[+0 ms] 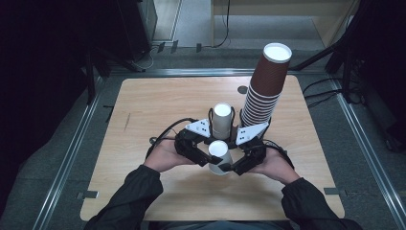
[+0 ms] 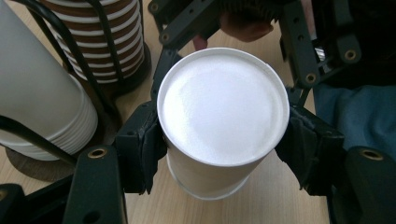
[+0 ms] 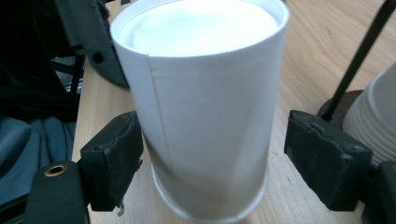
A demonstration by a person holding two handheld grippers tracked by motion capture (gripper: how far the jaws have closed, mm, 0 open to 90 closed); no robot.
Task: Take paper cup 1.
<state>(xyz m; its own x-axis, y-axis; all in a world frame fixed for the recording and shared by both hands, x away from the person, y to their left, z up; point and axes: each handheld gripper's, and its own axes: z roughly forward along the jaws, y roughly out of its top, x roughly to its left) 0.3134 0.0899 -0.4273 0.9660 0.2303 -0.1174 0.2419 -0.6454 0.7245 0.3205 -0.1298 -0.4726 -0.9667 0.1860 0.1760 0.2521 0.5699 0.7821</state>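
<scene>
At the centre of the high view the left gripper (image 1: 203, 154) pinches an upside-down white paper cup (image 1: 219, 155) near its base — the right gripper (image 1: 239, 163) stands parted around it, untouching — so the handover looks nearly done, with placing left.

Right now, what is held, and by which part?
The left gripper clamps the upside-down white cup near its upturned base; the right gripper stands open around it.
</scene>
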